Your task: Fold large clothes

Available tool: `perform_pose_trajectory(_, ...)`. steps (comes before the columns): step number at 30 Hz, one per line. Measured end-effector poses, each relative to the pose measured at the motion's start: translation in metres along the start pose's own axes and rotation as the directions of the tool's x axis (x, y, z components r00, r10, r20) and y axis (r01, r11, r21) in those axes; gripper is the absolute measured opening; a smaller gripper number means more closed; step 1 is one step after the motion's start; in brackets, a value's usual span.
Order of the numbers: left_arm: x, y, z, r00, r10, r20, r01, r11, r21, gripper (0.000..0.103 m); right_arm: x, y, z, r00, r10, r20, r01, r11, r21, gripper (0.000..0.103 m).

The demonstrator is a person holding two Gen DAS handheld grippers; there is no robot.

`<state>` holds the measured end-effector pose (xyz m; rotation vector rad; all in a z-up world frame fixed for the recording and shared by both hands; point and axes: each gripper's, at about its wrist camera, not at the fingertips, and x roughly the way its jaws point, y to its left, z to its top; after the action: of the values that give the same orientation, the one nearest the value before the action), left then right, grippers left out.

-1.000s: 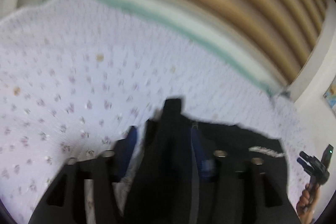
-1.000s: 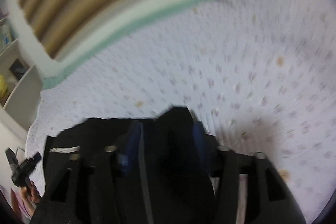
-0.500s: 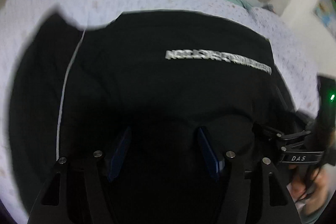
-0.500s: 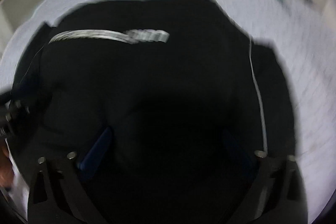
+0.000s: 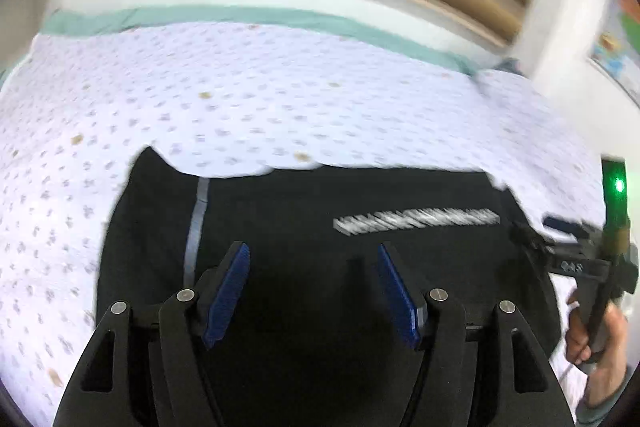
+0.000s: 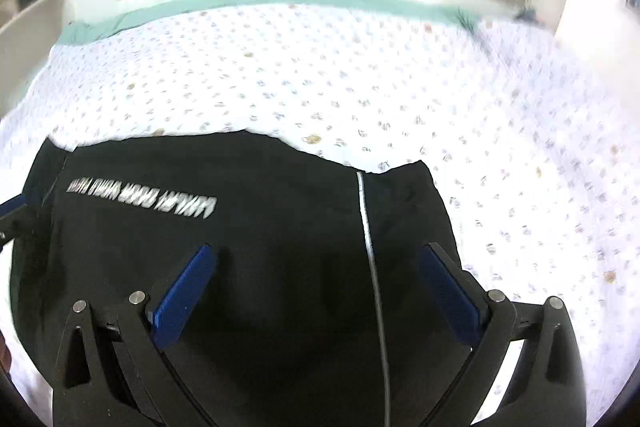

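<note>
**Both grippers let go of the folded garment**

Nearest us, our left gripper (image 5: 314,267) and right gripper (image 6: 316,271) now stand wide and empty; a second ago both pinched cloth. The black fabric garment with white lettering (image 5: 360,247) lies released on the floral white bedsheet (image 5: 280,99), long axis left to right, so this fold looks finished.
</note>
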<state>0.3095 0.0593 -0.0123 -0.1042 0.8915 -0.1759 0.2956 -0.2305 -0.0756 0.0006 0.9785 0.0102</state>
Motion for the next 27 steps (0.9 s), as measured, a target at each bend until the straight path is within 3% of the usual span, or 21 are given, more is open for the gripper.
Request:
perform_pose_trajectory(2,0.027,0.022,0.004,0.999,0.018,-0.044,-0.022,0.996,-0.088,0.067,0.039,-0.014,0.0,0.995,-0.003,-0.102,0.006,1.0,0.027,0.103)
perform_pose_trajectory(3,0.044,0.036,0.001,0.996,0.038,-0.081,-0.048,0.992,-0.113,0.067,0.054,-0.022,-0.003,0.99,0.032,-0.135,-0.024,0.998,0.059,0.103)
perform_pose_trajectory(5,0.077,0.058,-0.012,0.992,0.015,-0.122,-0.035,0.986,-0.161,0.072,0.069,-0.04,-0.007,0.984,0.119,-0.133,-0.098,0.982,0.159,0.103)
perform_pose_trajectory(8,0.085,0.07,-0.011,0.992,-0.006,-0.129,-0.026,0.97,-0.241,0.072,0.069,-0.036,-0.01,0.988,0.096,-0.124,-0.077,0.986,0.147,0.103)
perform_pose_trajectory(12,0.062,0.051,-0.017,0.993,0.051,-0.108,-0.064,0.991,-0.119,0.072,0.059,-0.023,-0.01,0.994,0.071,-0.079,-0.061,0.991,0.123,0.103)
perform_pose_trajectory(15,0.036,0.059,-0.009,0.996,0.029,-0.08,-0.034,0.997,-0.07,0.072,0.027,-0.028,-0.025,0.998,0.054,-0.012,-0.053,0.993,0.107,0.103)
perform_pose_trajectory(18,-0.018,0.064,-0.017,0.999,0.032,-0.017,-0.032,0.999,-0.002,0.072,-0.022,-0.024,-0.042,0.99,-0.067,0.122,0.065,0.998,0.018,0.103)
perform_pose_trajectory(20,-0.046,0.069,-0.024,0.998,0.052,0.031,-0.053,0.998,0.036,0.072,-0.063,-0.018,-0.055,0.946,-0.189,0.263,0.201,0.979,-0.021,0.103)
perform_pose_trajectory(22,-0.075,0.074,-0.03,0.994,0.079,0.081,-0.083,0.995,0.056,0.072,-0.104,-0.01,-0.072,0.868,-0.297,0.398,0.33,0.944,-0.017,0.103)
perform_pose_trajectory(24,-0.099,0.079,-0.035,0.987,0.108,0.119,-0.116,0.991,0.061,0.073,-0.129,-0.002,-0.086,0.807,-0.383,0.45,0.432,0.902,-0.007,0.103)
perform_pose_trajectory(25,-0.107,0.084,-0.037,0.986,0.117,0.122,-0.125,0.99,0.064,0.075,-0.132,-0.001,-0.089,0.791,-0.399,0.463,0.457,0.889,-0.015,0.103)
perform_pose_trajectory(26,-0.114,0.088,-0.04,0.985,0.123,0.12,-0.132,0.989,0.069,0.078,-0.133,0.003,-0.093,0.791,-0.403,0.461,0.473,0.88,-0.043,0.103)
perform_pose_trajectory(27,-0.119,0.09,-0.044,0.986,0.12,0.116,-0.129,0.989,0.078,0.079,-0.132,0.011,-0.095,0.807,-0.399,0.435,0.478,0.874,-0.087,0.103)
